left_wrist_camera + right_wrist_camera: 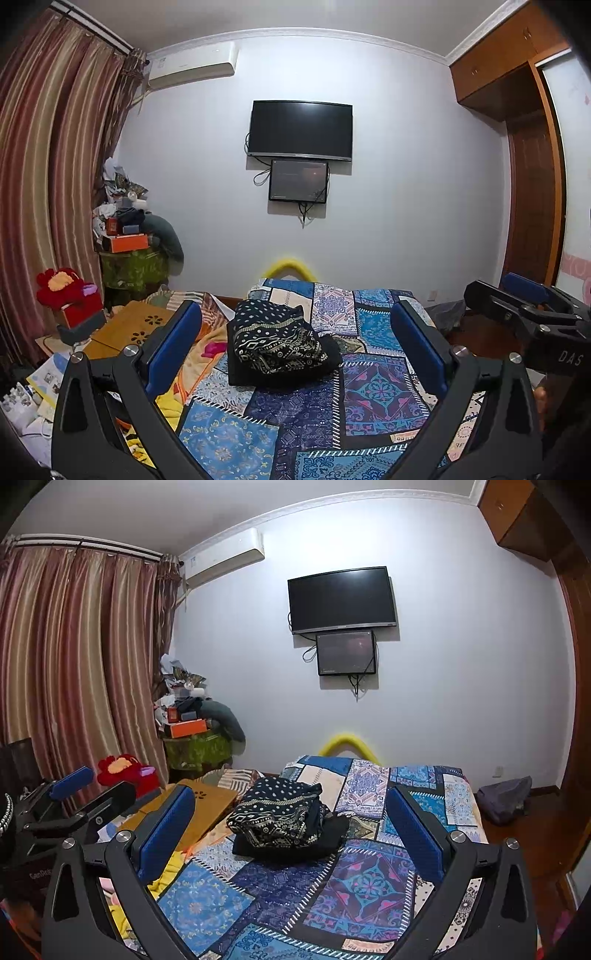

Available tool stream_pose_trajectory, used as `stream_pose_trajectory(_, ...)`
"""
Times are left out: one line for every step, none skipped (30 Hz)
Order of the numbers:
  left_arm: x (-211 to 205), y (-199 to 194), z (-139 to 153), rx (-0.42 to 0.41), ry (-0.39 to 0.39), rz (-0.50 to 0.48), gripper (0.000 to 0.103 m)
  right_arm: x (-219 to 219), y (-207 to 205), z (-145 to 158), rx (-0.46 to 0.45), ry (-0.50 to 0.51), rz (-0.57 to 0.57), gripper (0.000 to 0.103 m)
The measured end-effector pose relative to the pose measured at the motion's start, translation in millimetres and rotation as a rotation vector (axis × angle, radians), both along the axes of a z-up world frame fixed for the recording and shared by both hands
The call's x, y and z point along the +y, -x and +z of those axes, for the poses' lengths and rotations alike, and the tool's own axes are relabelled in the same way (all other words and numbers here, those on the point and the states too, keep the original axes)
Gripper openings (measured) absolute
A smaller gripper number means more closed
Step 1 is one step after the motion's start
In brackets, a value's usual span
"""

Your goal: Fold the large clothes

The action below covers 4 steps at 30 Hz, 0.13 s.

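A black garment with white dots and patterns [275, 341] lies folded in a compact pile in the middle of the bed, on a blue patchwork cover [373, 387]. It also shows in the right wrist view [284, 818]. My left gripper [295, 339] is open and empty, held above the near part of the bed, the pile between its blue pads [173, 343] in the view but farther off. My right gripper [291, 825] is open and empty, likewise short of the pile. The right gripper shows at the right edge of the left wrist view [524, 310].
A wooden lap table [129, 328] and yellow and orange bedding [192, 365] lie on the bed's left. A red plush [59, 284] and cluttered stand [133, 258] are by the curtains. A TV [300, 131] hangs on the far wall. A dark bag [504, 799] lies on the floor right.
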<state>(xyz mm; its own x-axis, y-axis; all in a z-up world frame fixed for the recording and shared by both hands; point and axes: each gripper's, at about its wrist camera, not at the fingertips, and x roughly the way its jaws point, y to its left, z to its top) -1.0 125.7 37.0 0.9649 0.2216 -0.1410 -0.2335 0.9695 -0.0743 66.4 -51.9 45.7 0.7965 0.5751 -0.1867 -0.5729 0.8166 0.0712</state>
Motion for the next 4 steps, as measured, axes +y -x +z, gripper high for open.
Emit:
stream_pose_trajectory(2.3,-0.1,-0.7,0.002,0.007,-0.002,0.102,0.7,-0.2,-0.1,0.001,0.003,0.001,0.103)
stream_pose_trajectory(3.5,-0.5,-1.2,0.006,0.012,-0.001,0.102,1.3,-0.8,-0.4,0.003,0.005,0.002,0.103)
stream_pose_trajectory(5.3,-1.0,-2.2,0.01,0.014,0.004,0.102,2.0,-1.2,-1.0,0.004,0.007,0.002,0.103)
stream_pose_trajectory(6.7,-0.9,-3.5,0.014,0.015,0.011,0.102,2.5,-1.7,-1.5,0.006,0.009,0.003,0.103)
